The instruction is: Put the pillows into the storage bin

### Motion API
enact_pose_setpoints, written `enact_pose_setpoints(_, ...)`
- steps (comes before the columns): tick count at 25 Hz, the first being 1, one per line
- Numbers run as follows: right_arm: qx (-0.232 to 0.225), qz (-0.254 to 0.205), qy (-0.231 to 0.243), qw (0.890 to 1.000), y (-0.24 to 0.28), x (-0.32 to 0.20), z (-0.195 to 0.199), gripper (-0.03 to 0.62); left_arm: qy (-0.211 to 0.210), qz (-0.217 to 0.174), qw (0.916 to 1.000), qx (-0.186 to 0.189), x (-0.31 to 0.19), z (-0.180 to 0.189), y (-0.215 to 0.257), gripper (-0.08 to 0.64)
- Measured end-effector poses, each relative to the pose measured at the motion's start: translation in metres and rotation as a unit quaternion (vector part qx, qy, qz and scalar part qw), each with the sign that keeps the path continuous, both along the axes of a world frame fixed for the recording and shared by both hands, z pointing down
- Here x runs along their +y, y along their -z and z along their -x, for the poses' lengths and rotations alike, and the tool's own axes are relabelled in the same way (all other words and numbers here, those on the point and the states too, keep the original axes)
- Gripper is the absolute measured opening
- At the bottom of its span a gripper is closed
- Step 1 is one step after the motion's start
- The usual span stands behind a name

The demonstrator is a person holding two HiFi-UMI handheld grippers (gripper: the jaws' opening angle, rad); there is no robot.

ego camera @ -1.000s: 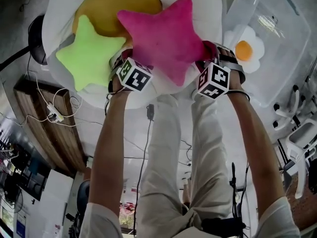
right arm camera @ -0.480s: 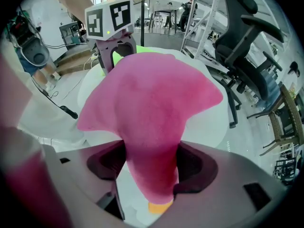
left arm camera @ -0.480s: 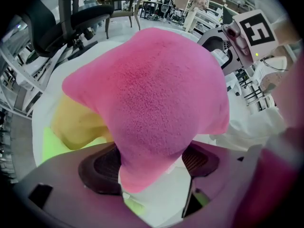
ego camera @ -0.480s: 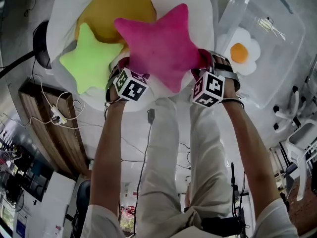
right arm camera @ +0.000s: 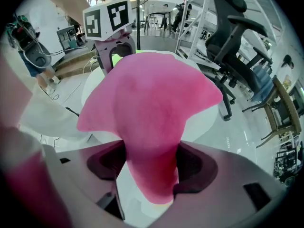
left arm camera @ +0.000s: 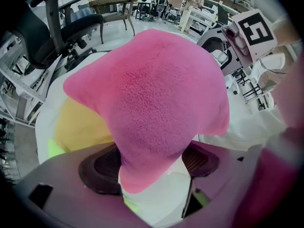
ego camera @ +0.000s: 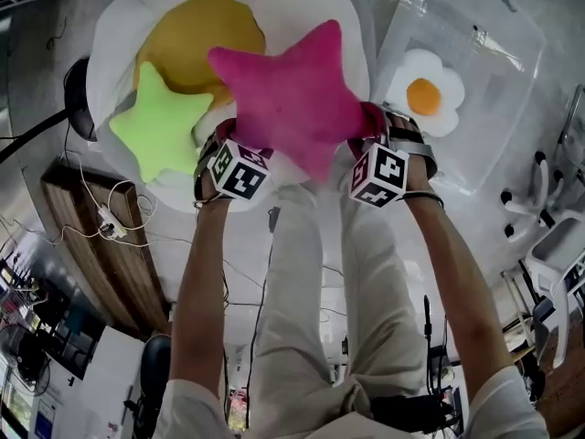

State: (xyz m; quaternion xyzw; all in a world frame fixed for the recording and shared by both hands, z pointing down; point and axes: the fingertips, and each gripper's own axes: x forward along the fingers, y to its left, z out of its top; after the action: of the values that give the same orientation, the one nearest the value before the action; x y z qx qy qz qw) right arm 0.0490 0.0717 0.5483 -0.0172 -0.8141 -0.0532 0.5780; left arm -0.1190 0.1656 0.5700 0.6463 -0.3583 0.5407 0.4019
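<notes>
The pink plush star-shaped pillow (ego camera: 292, 90) is held up between both grippers, over the floor and not in the bin. The left gripper (left arm camera: 152, 164) is clenched on the pillow's lower-left point, with the plush squeezed between its dark pads (left arm camera: 105, 167). The right gripper (right arm camera: 152, 167) is clenched on the lower-right point in the same way.

Right behind and beneath the pink pillow lies a large round white cushion with a yellow yolk-like centre (ego camera: 119, 44). Its rim shows beyond the pink pillow's left and upper edges. A lime-green plush star pillow (ego camera: 163, 126) rests on that cushion, just left of the pink pillow, and their edges look close together.

To the pink pillow's right stands the clear plastic storage bin (ego camera: 498, 71), its near wall just beside the right gripper. A small white fried-egg pillow with an orange centre (ego camera: 423, 92) lies inside it, and the rest of the bin's bottom is bare.

Further left of the pink pillow are a black chair base (ego camera: 78, 85), a wooden board (ego camera: 110, 263) and a white cable (ego camera: 110, 227) on the grey floor (ego camera: 37, 108).

The print we can make out is the black-and-white square marker on each gripper's cube (ego camera: 239, 170).
</notes>
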Motion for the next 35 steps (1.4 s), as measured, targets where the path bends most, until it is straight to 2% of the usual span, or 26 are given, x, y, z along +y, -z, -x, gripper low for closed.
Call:
enact_pose_setpoints(16, -0.001, 0.002, -0.069, 0.998, 0.013, -0.026, -0.103, 0.327, -0.063, 0.002, 0.998, -0.006, -0.048, -0.092, 0.015, 0.402)
enact_pose_setpoints(21, -0.012, -0.001, -0.096, 0.995, 0.019, -0.036, -0.116, 0.327, -0.083, -0.005, 0.9964, -0.019, -0.068, -0.102, 0.024, 0.4)
enact_pose_setpoints(29, -0.01, 0.013, -0.126, 0.992, 0.033, -0.032, -0.146, 0.327, -0.111, 0.017, 0.9934, -0.025, -0.072, -0.129, 0.042, 0.4)
enact_pose_setpoints(35, -0.001, 0.02, -0.151, 0.988, 0.032, -0.038, -0.194, 0.327, -0.135, 0.017, 0.9906, -0.016, -0.087, -0.175, 0.041, 0.4)
